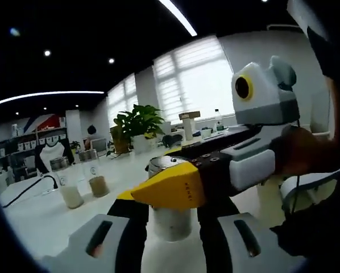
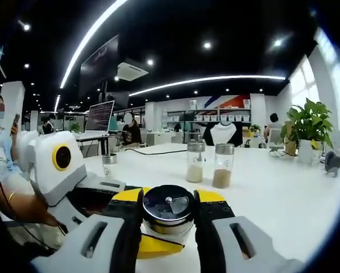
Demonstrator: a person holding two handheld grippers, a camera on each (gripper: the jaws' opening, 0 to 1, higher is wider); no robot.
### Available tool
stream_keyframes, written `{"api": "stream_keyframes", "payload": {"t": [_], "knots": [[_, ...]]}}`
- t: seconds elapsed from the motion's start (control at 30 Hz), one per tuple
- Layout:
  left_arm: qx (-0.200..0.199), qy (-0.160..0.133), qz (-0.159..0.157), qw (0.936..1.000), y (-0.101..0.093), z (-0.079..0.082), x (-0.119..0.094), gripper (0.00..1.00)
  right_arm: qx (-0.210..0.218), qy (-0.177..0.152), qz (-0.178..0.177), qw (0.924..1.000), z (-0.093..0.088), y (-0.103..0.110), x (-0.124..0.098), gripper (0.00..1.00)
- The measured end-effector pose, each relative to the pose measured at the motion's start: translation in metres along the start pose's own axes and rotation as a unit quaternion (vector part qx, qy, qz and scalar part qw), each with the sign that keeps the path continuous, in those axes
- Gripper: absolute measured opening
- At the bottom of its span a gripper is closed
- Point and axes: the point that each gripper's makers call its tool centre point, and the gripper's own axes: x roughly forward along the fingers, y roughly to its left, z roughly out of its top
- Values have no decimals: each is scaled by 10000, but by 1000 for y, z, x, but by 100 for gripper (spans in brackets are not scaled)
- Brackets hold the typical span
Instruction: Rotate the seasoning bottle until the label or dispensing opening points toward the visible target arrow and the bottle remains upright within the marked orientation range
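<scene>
Standing between right tool (image 2: 169, 230) jaws, seasoning bottle (image 2: 168, 211) (upright)

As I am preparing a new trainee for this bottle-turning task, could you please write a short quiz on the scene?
1. True or false: the clear glass seasoning bottle with the round metal lid lies on its side on the white table.
2. Two tall glass bottles stand side by side farther back. One holds white powder; the other holds powder that is: A brown; B green; C red.
3. Fill in: the jaws of the right gripper flank the seasoning bottle's ____.

Key: 1 false, it stands upright; 2 A; 3 lid.
</scene>
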Motion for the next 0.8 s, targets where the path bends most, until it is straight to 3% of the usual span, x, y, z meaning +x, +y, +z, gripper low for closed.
{"api": "stream_keyframes", "payload": {"t": [0.3, 0.53, 0.8], "knots": [[322, 170, 93, 9993, -4, -7, 0, 39, 45, -24, -18, 10000, 2, 0, -1, 32], [373, 317, 483, 9976, -1, -14, 3, 43, 76, -146, -41, 9999, 14, 2, -1, 32], [167, 321, 1290, 9910, 14, -15, -6, 41, 171, -214, 14, 9996, 21, 8, 1, 32]]}}
